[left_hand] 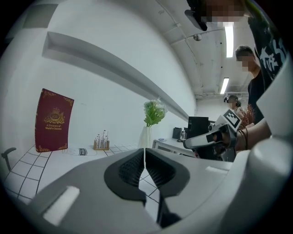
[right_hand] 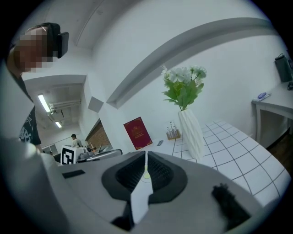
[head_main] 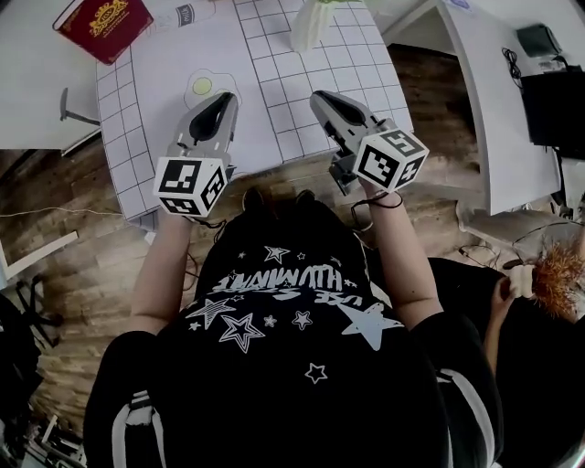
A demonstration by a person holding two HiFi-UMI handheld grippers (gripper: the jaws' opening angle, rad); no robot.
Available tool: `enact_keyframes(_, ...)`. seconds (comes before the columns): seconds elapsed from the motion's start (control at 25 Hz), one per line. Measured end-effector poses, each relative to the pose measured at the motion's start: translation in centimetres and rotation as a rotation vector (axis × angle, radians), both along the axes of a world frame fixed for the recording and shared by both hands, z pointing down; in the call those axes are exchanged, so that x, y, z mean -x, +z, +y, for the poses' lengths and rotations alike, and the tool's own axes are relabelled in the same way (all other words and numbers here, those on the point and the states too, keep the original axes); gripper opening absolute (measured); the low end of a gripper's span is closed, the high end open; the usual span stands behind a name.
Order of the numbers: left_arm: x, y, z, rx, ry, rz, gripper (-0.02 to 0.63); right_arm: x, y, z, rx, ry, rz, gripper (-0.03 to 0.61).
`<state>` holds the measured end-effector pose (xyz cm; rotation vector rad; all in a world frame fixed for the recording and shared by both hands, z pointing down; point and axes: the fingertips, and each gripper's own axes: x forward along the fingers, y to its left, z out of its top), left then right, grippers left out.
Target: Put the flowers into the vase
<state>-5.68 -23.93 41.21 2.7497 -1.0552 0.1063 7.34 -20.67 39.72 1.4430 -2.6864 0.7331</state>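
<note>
Squares of thin dark lines cover the broad white surface [head_main: 274,64]. Above its near edge hang the left claw [left_hand: 144,165] and right claw [right_hand: 146,170], side by side and apart, each with jaws pressed together on nothing. A dark red book [head_main: 102,23] with a gold crest stands upright at the far left. The ribbed white vase [right_hand: 192,135] stands at the far edge, well ahead of both claws, and the white flowers [right_hand: 183,84] with green leaves already sit in it. A small wooden rack [left_hand: 101,145] stands between book and vase.
</note>
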Motion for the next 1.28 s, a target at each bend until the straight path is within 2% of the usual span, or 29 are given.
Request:
enact_keyframes(0.04, -0.2, -0.2, 0.4, -0.003, -0.001, 0.001, 0.009, 0.0, 0.1, 0.4, 0.003, -0.006, 0.003, 0.025)
enact_keyframes(0.28, -0.2, -1.0, 3.7, -0.015, -0.061, 0.012, 0.009, -0.4, -1.1, 2.7, -0.039, -0.036, 0.005, 0.025)
enact_keyframes(0.48, -1.0, -3.7, 3.5, -0.017, -0.132, 0.023, 0.009, -1.8, -4.3, 1.8, -0.056, -0.038, -0.026, 0.025)
enact_keyframes(0.56, -0.8, -4.5, 6.1, -0.036, -0.153, 0.021, 0.009, -1.5, -5.0, 4.0, -0.075, -0.05, -0.034, 0.025)
enact_keyframes(0.68, 0.1, -4.9, 13.6, -0.092, -0.167, 0.016, 0.009, -0.3, -4.9, 10.9, -0.126, -0.069, -0.042, 0.025)
enact_keyframes(0.8, 1.2, -5.2, 18.8, -0.103, -0.194, 0.016, 0.009, 0.9, -4.4, 15.1, -0.129, -0.09, -0.046, 0.025)
enact_keyframes(0.96, 2.8, -6.3, 21.1, -0.092, -0.233, 0.019, 0.009, 2.4, -4.9, 16.3, -0.119, -0.117, -0.054, 0.025)
enact_keyframes(1.16, 3.7, -6.6, 22.5, -0.088, -0.249, 0.029, 0.008, 4.1, -5.4, 18.1, -0.152, -0.158, 0.007, 0.025)
enact_keyframes(1.28, 3.9, -6.4, 23.5, -0.083, -0.25, 0.043, 0.009, 5.0, -5.3, 19.1, -0.152, -0.174, 0.008, 0.025)
